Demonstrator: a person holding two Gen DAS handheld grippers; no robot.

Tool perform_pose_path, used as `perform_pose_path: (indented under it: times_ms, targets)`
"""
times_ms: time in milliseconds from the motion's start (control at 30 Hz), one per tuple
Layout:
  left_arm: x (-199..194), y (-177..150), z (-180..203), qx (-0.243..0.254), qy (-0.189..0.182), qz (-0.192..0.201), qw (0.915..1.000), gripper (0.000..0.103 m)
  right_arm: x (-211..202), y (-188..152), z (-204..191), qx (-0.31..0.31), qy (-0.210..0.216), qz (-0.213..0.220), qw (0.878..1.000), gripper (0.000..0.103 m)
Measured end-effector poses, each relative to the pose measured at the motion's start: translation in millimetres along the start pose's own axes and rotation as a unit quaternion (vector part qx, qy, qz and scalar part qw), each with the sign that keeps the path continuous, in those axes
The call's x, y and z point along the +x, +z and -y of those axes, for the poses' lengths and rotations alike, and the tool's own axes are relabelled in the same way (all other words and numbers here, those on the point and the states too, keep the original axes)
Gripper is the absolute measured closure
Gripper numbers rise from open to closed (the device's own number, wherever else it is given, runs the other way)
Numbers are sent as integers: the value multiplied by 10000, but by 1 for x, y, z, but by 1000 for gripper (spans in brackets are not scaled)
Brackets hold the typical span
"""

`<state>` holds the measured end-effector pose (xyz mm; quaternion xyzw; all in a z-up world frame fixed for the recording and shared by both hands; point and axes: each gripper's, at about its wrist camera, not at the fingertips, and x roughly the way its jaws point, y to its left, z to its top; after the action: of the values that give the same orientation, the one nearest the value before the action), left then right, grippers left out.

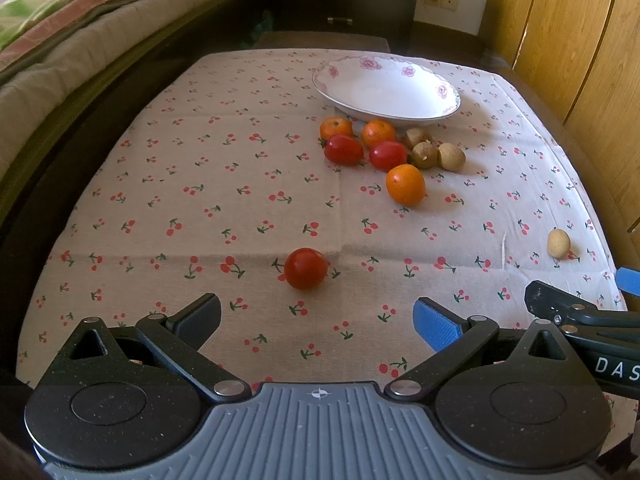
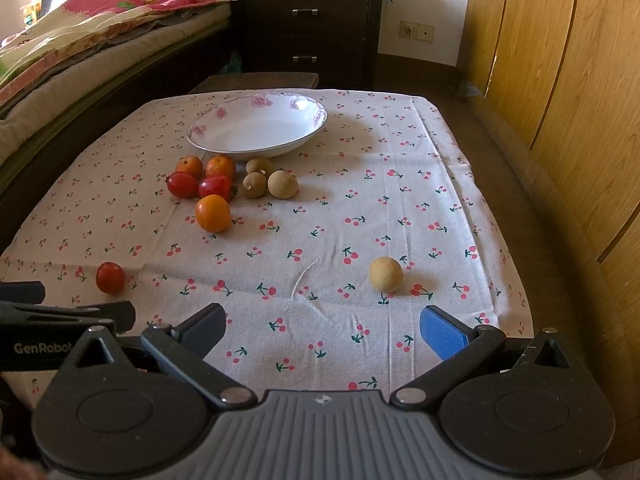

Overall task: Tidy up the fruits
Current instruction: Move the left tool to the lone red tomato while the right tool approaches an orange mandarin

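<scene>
A white floral bowl stands empty at the far side of the table. Just in front of it lies a cluster of three orange fruits, two red tomatoes and three brown longans. A lone red tomato lies just ahead of my open, empty left gripper. A lone pale longan lies just ahead of my open, empty right gripper.
A cherry-print cloth covers the table. A bed runs along the left, a dark nightstand stands beyond the table, and wooden wardrobe doors line the right.
</scene>
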<state>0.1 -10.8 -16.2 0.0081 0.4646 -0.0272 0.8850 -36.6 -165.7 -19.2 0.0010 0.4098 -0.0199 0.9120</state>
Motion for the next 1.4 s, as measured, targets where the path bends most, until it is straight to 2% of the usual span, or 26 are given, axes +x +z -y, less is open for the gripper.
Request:
perform_pose_path:
  times_ms: [1400]
  targets:
    - [10, 1, -9, -84, 149, -92, 9998, 1, 15, 5, -12, -69, 45, -195, 9998, 0]
